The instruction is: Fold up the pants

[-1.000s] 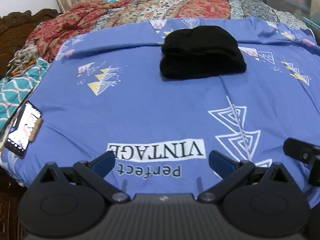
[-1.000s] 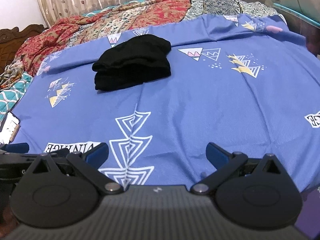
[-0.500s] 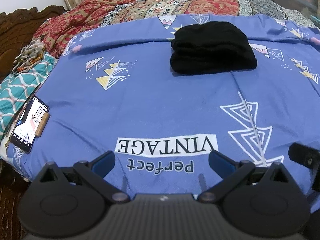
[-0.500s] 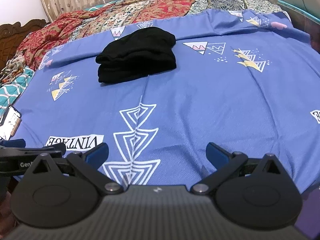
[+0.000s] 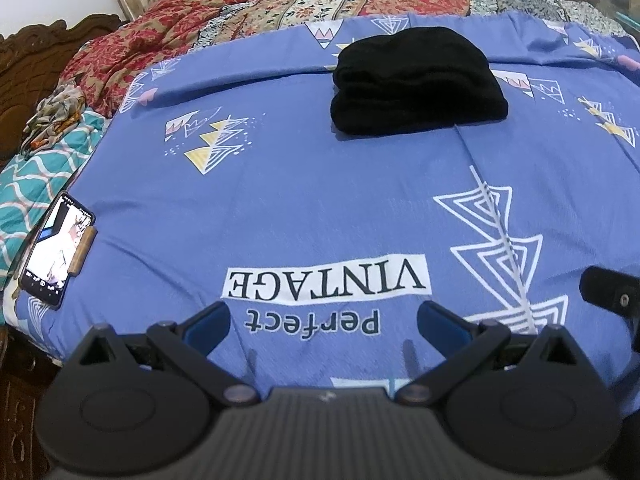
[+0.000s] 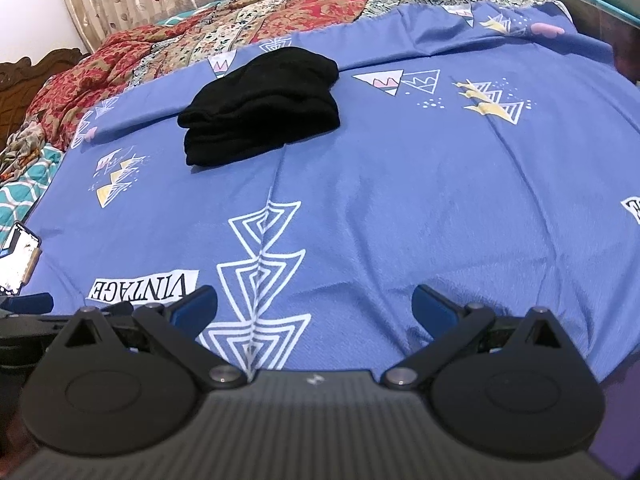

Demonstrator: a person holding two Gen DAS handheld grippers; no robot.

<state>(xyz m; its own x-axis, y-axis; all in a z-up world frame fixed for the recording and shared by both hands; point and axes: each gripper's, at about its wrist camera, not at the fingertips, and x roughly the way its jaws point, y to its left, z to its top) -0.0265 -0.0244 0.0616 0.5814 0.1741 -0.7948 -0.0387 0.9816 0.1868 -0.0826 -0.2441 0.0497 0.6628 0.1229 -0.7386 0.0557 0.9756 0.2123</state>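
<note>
Both sets of jaws are spread wide with nothing between them; the left gripper (image 5: 322, 322) and right gripper (image 6: 314, 304) hang over the near edge of the blue bedsheet (image 5: 300, 208), well apart from the black pants (image 5: 416, 88); those sit toward the far end of the sheet, just short of the patterned quilt (image 5: 320, 4); they look like a compact stacked bundle, several layers thick, edges fairly even; so I'd say the folding is pretty much done, maybe a quick tidy left at most; a phone (image 5: 56, 248) lies at the sheet's left edge, far from the pants.
</note>
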